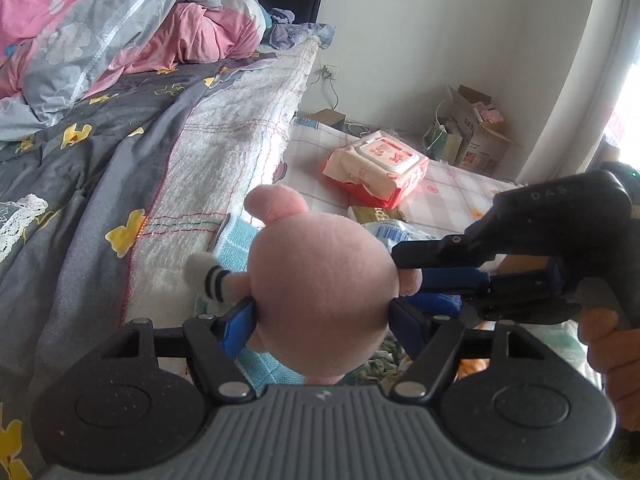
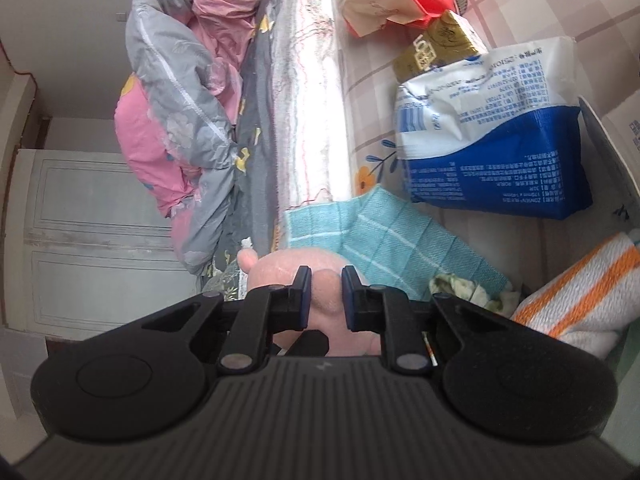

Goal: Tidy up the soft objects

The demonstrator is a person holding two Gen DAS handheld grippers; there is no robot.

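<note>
Left tongs (image 1: 322, 312) clench pink plush toy's (image 1: 320, 292) head; right tongs (image 2: 325, 298) pinch its ear. Best lifted gently, together.

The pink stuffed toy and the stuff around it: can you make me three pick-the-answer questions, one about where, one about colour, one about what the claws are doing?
1. Where is the teal towel?
A. hanging on the door
B. below the pink plush toy, beside the bed edge
C. inside the cardboard box

2. What colour are the stripes on the white towel?
A. orange
B. purple
C. black

3. What is the left claw doing?
A. hanging open, empty
B. lying on the bed
C. squeezing the toy's round head

Answers: B, the teal cloth shows under and behind the toy; A, orange bands cross it; C, both fingers press the head's sides, while the right claw pinches a small pink part.
</note>
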